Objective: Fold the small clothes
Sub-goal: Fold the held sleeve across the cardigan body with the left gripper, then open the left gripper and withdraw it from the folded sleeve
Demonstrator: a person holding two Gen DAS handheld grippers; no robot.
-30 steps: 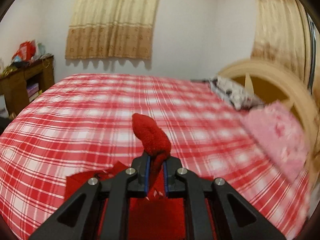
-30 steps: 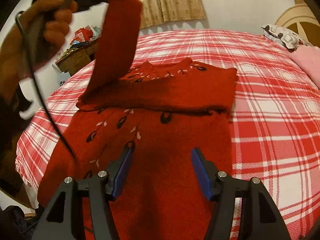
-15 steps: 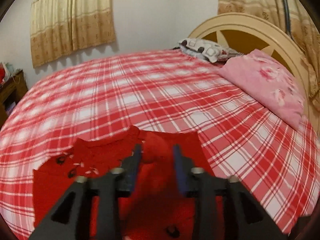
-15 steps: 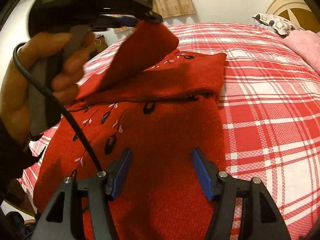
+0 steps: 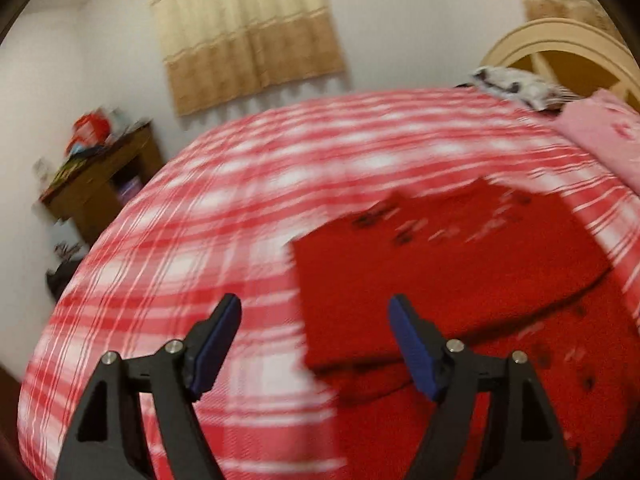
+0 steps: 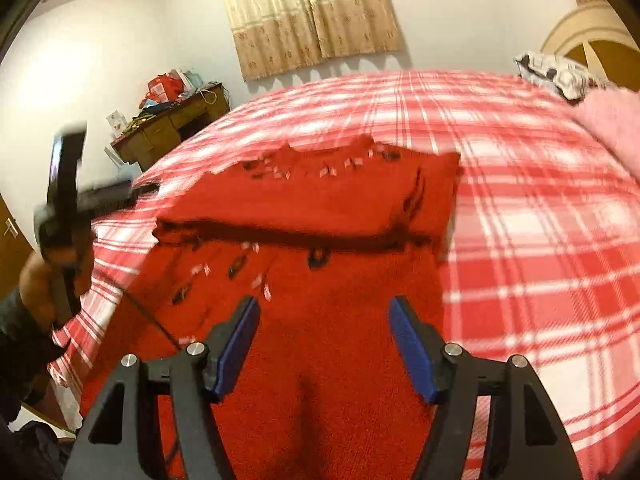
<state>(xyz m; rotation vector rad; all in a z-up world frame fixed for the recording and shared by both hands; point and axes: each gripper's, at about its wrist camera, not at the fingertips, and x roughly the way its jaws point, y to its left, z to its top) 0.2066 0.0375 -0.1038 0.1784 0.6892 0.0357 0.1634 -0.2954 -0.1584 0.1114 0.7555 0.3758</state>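
From the left wrist, the left gripper point(image 5: 314, 334) is seen with jaws just opened, empty, beside the red sweater point(image 5: 452, 268) on the bed point(image 5: 180, 272).

From the right wrist, the right gripper point(image 6: 324, 336) is held apart over its soft, limp knit, best pinched at an edge.

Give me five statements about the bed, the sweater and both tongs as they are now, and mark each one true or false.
1. The red sweater lies on the plaid bedspread with a part folded over its upper body. True.
2. The left tongs are clamped on a sleeve. False: their jaws have just been opening and nothing is between them.
3. The right tongs are open above the sweater's lower part. True.
4. The sweater is plain, with no pattern. False: it carries small dark and pale motifs.
5. A pink pillow lies near the headboard. True.
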